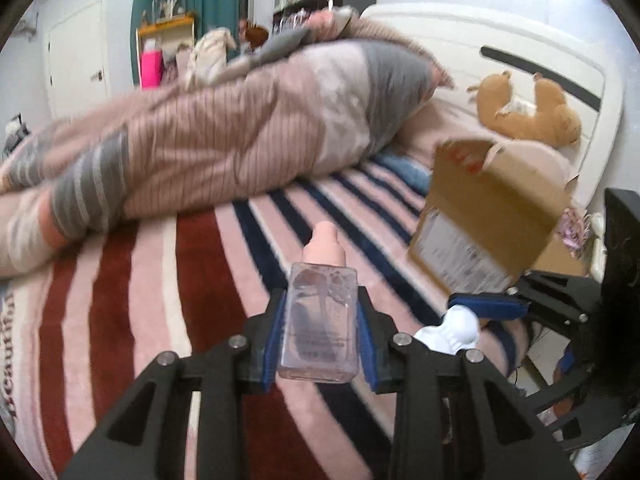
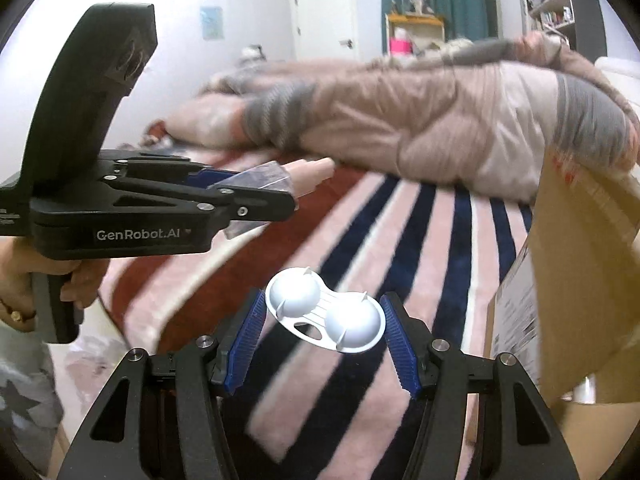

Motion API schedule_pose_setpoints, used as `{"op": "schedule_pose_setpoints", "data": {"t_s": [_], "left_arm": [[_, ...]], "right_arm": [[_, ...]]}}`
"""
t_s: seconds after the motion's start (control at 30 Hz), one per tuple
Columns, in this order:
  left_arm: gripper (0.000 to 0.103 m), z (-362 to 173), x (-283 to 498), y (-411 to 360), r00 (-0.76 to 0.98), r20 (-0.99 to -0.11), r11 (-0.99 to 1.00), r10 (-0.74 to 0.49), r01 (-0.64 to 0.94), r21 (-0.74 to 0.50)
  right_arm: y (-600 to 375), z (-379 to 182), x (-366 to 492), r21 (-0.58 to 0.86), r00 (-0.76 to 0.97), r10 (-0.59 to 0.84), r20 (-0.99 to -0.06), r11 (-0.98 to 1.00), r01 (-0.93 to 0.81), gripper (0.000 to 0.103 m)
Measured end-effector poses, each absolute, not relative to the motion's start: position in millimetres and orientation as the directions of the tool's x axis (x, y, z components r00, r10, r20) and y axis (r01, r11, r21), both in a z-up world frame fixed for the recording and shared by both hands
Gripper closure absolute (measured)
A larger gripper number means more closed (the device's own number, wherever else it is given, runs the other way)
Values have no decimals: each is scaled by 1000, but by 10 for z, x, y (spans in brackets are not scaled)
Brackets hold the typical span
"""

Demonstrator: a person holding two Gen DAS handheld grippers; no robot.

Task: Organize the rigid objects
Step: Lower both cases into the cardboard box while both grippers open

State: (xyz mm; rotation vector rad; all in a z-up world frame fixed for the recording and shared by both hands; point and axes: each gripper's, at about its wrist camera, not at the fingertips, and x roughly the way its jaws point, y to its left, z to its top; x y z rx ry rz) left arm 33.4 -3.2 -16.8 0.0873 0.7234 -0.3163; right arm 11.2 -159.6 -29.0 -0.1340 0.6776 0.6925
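My left gripper (image 1: pixel 320 332) is shut on a clear bottle with a pink cap (image 1: pixel 320 316), held above the striped bed cover. In the right wrist view the left gripper (image 2: pixel 260 196) and its bottle (image 2: pixel 276 182) are at the left. My right gripper (image 2: pixel 322 316) holds a white plastic piece with two domes (image 2: pixel 326 314) between its blue pads (image 2: pixel 400 344), above the bed. In the left wrist view that white piece (image 1: pixel 450 330) and the right gripper (image 1: pixel 490 312) are at the lower right. An open cardboard box (image 1: pixel 488 216) stands at the right, also in the right wrist view (image 2: pixel 576 280).
A striped pink, red and navy bed cover (image 1: pixel 168 288) lies under both grippers. A bunched pink and grey quilt (image 1: pixel 224 136) lies across the bed behind. A brown plush toy (image 1: pixel 532 112) rests by the white headboard (image 1: pixel 520 48). Shelves and a door stand at the far wall.
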Motion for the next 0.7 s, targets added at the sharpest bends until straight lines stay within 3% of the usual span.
{"op": "schedule_pose_setpoints", "data": {"t_s": [0.37, 0.7], "left_arm": [[73, 522, 220, -1048, 722, -595, 899, -353, 439, -1], [73, 307, 707, -2183, 604, -683, 832, -411, 554, -11]], "right_arm": [[-2550, 420, -20, 85, 693, 532, -487, 818, -569, 48], [-3443, 175, 352, 74, 738, 398, -544, 900, -430, 48]]}}
